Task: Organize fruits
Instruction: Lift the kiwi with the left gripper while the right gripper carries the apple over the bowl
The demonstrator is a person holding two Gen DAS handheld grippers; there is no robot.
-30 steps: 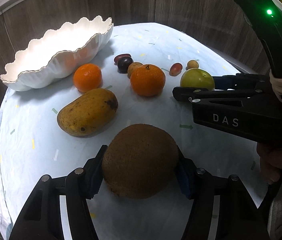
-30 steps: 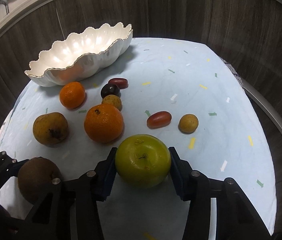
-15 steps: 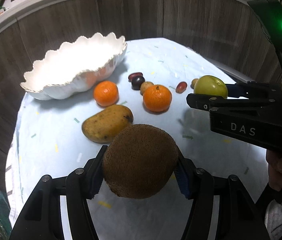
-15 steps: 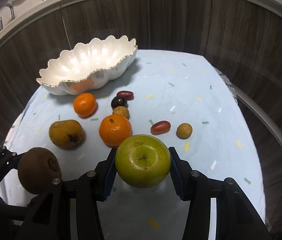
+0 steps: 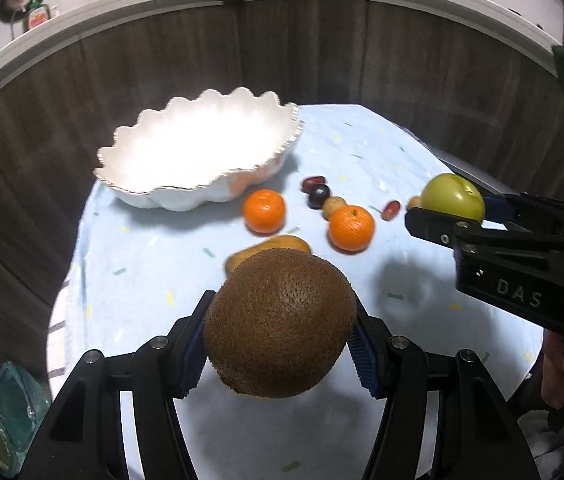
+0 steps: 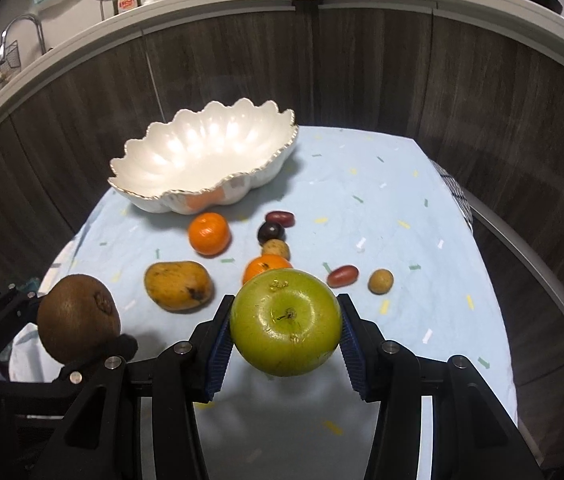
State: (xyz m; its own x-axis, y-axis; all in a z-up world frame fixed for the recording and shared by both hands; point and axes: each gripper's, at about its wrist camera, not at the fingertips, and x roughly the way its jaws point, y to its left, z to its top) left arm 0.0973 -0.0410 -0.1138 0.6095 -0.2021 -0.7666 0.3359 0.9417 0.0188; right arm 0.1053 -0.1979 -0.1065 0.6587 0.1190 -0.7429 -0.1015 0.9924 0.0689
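Dark wood panels ring the blue tablecloth (image 6: 402, 208), and since a second ago we see more of the counter above them: both held fruits have risen clear of the cloth. Our left gripper (image 5: 279, 334) clamps the brown kiwi (image 5: 279, 322), its long axis lying across the pads. Our right gripper (image 6: 285, 330) grips the green apple (image 6: 286, 322), stem towards the camera. Bare cloth lies on the right, up to the table edge. Far left sits the white scalloped bowl (image 6: 161, 196), long axis running left to right.
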